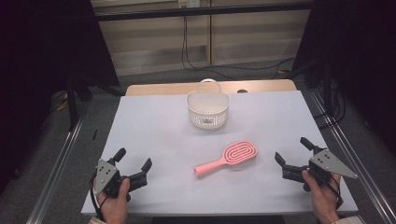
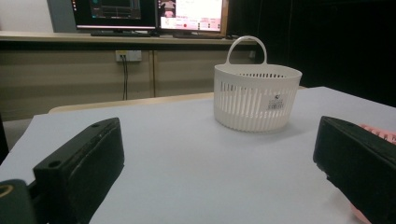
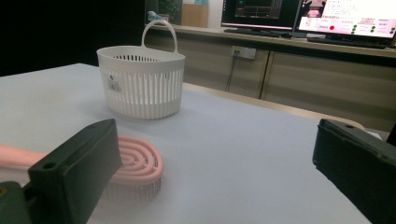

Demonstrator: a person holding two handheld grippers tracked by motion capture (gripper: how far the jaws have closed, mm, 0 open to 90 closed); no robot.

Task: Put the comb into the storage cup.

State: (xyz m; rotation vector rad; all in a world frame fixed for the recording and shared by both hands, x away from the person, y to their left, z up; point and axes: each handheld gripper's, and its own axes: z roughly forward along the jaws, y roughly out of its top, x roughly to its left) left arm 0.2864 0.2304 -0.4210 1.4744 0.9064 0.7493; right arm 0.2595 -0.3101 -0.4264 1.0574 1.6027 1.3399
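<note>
Pink hairbrush (image 1: 229,159) looks light, stiff, plastic, best taken by its handle; both tongs (image 1: 134,160) (image 1: 293,151) open, empty.

I am working over a table (image 1: 154,126) covered by a pale sheet. A white slotted basket (image 1: 208,110) is standing upright at upper centre of the high view. A pink hairbrush (image 1: 229,158) is lying flat below it, right of centre, handle pointing lower left.
</note>
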